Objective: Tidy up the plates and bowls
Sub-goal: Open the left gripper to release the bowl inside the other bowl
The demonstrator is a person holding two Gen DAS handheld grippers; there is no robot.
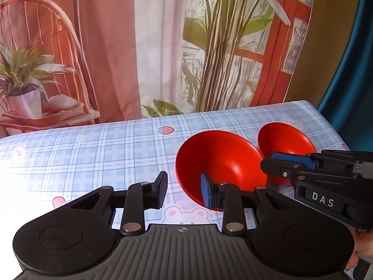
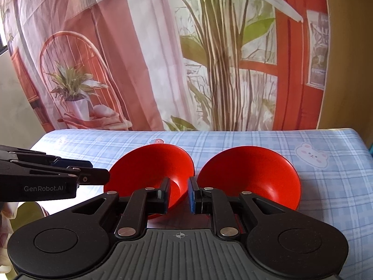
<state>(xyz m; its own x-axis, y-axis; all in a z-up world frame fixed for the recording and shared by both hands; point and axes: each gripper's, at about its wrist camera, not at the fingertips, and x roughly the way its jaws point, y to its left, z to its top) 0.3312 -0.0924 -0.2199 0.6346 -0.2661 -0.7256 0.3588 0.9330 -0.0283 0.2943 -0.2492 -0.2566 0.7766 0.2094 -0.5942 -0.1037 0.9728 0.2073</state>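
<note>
Strong daylight came in from about nine o'clock, burning the checked tablecloth [image 1: 98, 154] to blank white at its left edge in the left wrist view, while the right wrist view was evenly lit. Small glints sat on the insides of the two red bowls [image 2: 151, 170], and soft shadows lay beneath them. Both views bent hard toward the edges, with dark corners at the top and the printed backdrop [image 1: 163, 46] slightly soft.
</note>
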